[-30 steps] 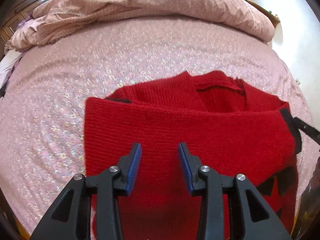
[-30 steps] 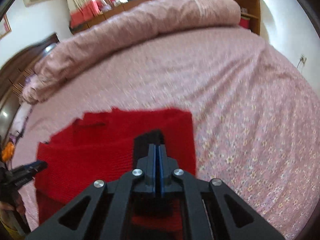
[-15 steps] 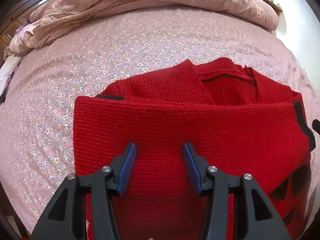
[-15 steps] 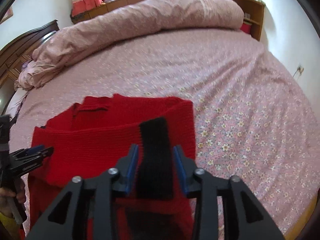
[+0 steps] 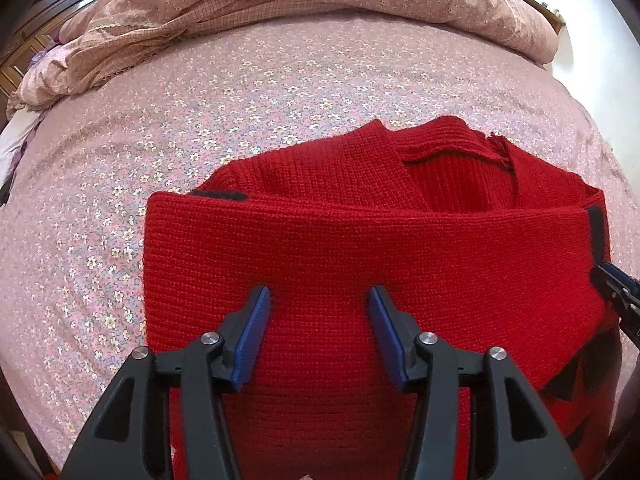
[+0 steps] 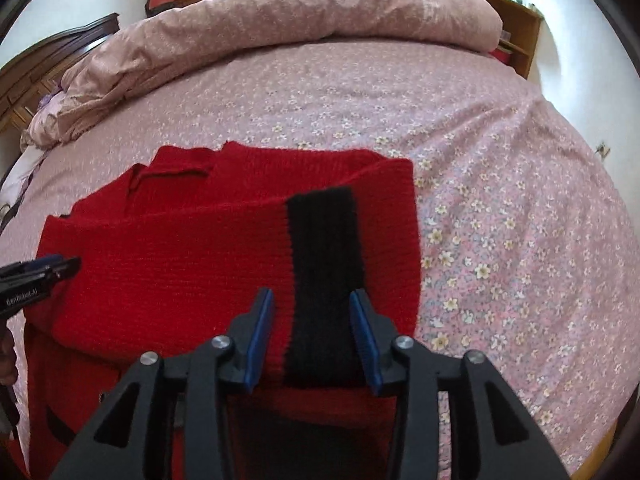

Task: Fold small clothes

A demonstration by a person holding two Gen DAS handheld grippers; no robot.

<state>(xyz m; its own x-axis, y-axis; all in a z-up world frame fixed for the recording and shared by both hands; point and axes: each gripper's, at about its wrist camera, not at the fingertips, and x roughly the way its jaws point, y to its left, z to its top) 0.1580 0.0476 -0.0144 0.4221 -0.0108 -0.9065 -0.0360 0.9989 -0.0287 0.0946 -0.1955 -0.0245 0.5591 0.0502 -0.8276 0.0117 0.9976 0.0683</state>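
Red knit sweater (image 5: 360, 264) lies on the flowered pink bedsheet (image 5: 160, 128), near edge of the bed, a sleeve folded across the body; black cuff (image 6: 324, 280) at its right end

Left gripper (image 5: 320, 332) tilted steeply down over the folded sleeve, blue pads spread, red knit showing between them, no pinch

Right gripper (image 6: 312, 332) also angled down, jaws opening; the black cuff sits between the pads, which do not press on it

Each gripper's tip shows at the edge of the other's view, the two well apart along the sleeve

Rumpled pink duvet (image 6: 280, 24) heaped along the far side of the bed
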